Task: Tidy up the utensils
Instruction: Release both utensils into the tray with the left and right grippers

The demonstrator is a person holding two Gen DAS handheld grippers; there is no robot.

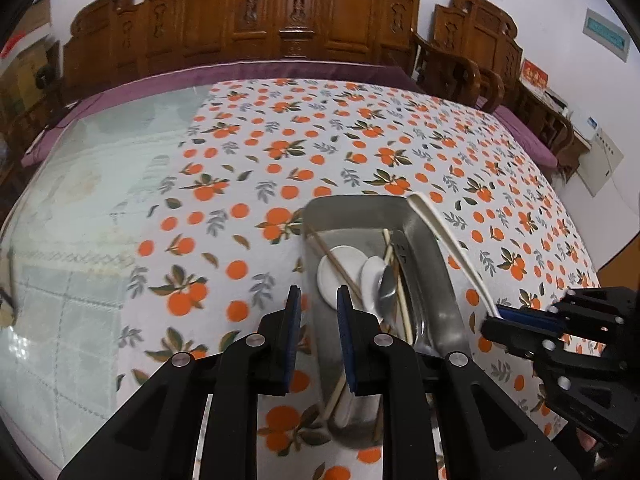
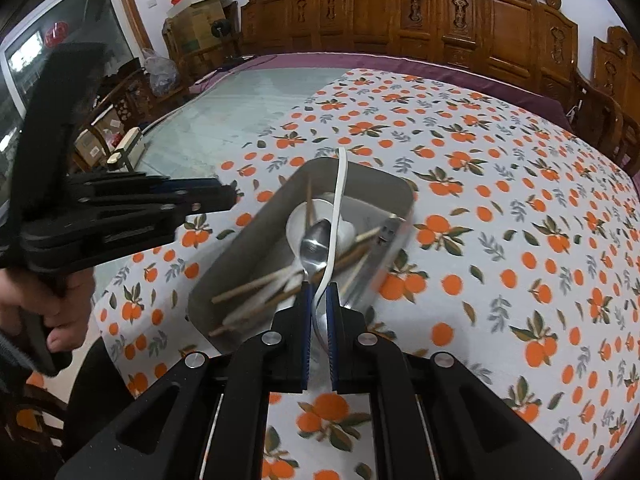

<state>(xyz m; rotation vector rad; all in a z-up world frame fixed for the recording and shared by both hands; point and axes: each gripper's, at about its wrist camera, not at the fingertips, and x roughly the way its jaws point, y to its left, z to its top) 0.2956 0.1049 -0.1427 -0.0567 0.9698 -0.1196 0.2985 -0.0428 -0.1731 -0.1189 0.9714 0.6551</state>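
Note:
A steel tray (image 1: 430, 264) sits on the orange-print tablecloth and holds white ceramic spoons (image 1: 338, 270), a metal spoon (image 1: 388, 288) and several wooden chopsticks (image 1: 400, 300). My left gripper (image 1: 318, 294) is open and empty, its fingers astride the tray's left wall. My right gripper (image 2: 319, 292) is shut on a long white ceramic spoon (image 2: 340, 192) and holds it over the tray (image 2: 276, 204). In the left wrist view that spoon (image 1: 448, 240) runs along the tray's right side to the right gripper (image 1: 496, 316). The metal spoon (image 2: 316, 244) and chopsticks (image 2: 256, 284) lie below it.
The tablecloth (image 1: 360, 140) covers the right part of a glass-topped table (image 1: 100, 184). Carved wooden chairs (image 1: 280, 16) line the far edge and right side. Boxes and clutter (image 2: 196, 24) stand beyond the table's left end.

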